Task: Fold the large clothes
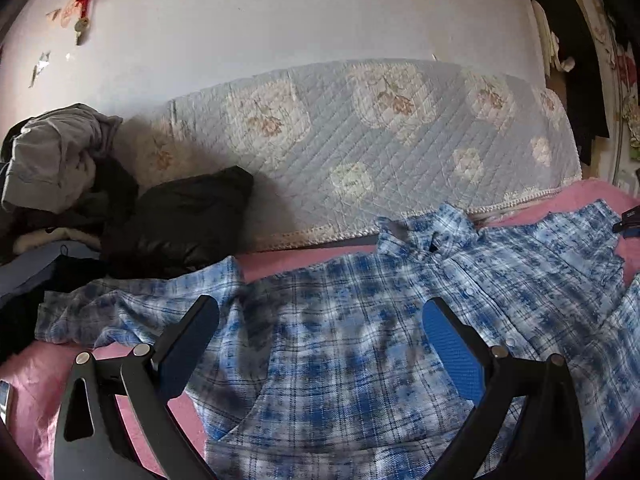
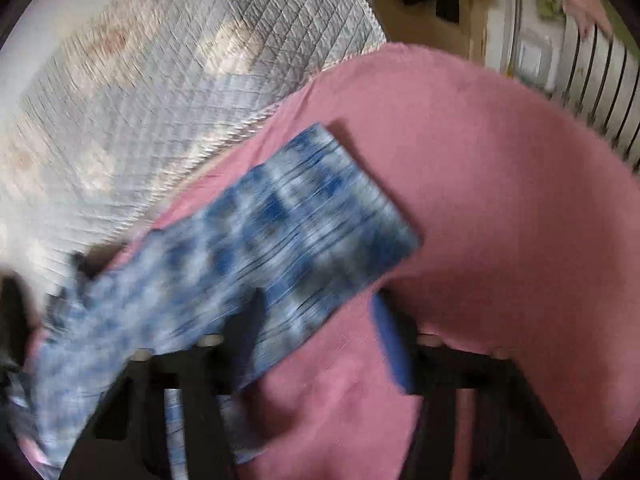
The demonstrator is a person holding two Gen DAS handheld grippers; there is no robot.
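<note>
A blue and white plaid shirt lies spread on the pink bed cover, collar toward the back. My left gripper is open and empty, just above the shirt's body. In the blurred right wrist view, a sleeve of the shirt stretches across the pink cover. My right gripper is open, its left finger over the sleeve's lower edge and its right finger over bare cover; nothing is gripped. The right gripper's tip also shows at the left wrist view's right edge.
A pile of dark and grey clothes sits at the back left of the bed. A quilted floral blanket stands along the wall behind the shirt. A white radiator is beyond the bed's far right edge.
</note>
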